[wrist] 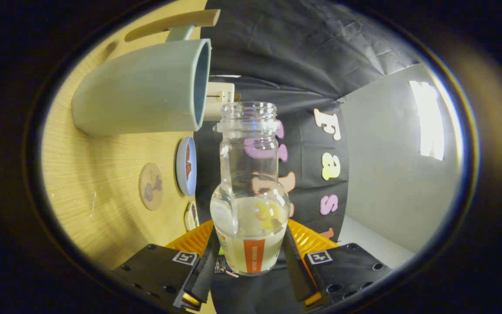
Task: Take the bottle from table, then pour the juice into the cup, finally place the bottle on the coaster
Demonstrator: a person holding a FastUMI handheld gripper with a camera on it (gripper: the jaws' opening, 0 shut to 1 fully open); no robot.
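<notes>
The gripper point(251, 257) holds a clear bottle point(249, 187) between its two black fingers point(198, 272), one pressing on each side of the bottle's lower body, just around its orange-and-white label. The whole view is rolled sideways, so the wooden table point(85, 205) stands like a wall to the left of the fingers. The bottle's open, capless neck points away from the gripper, toward the black cloth wall beyond.

Pale yellowish juice lies in the lower part of the bottle, nearest the fingers; the upper body and the threaded neck are empty and see-through.

Ahead and to the left of the bottle's mouth stands a pale grey-green cup point(146, 89), its open rim facing toward the bottle's neck but not touching it. Nearer the fingers, against the table, is a round coaster point(150, 186) with a dark picture on it, and beside that a small blue dish point(186, 165).

The bottle looks rigid and smooth, probably glass or hard plastic, so likely slippery and possibly breakable. With little liquid left it should be fairly light, the weight sitting low. The present hold on the wide lower body, over the label, seems the surest place; the narrow neck would give less grip and block pouring.
</notes>
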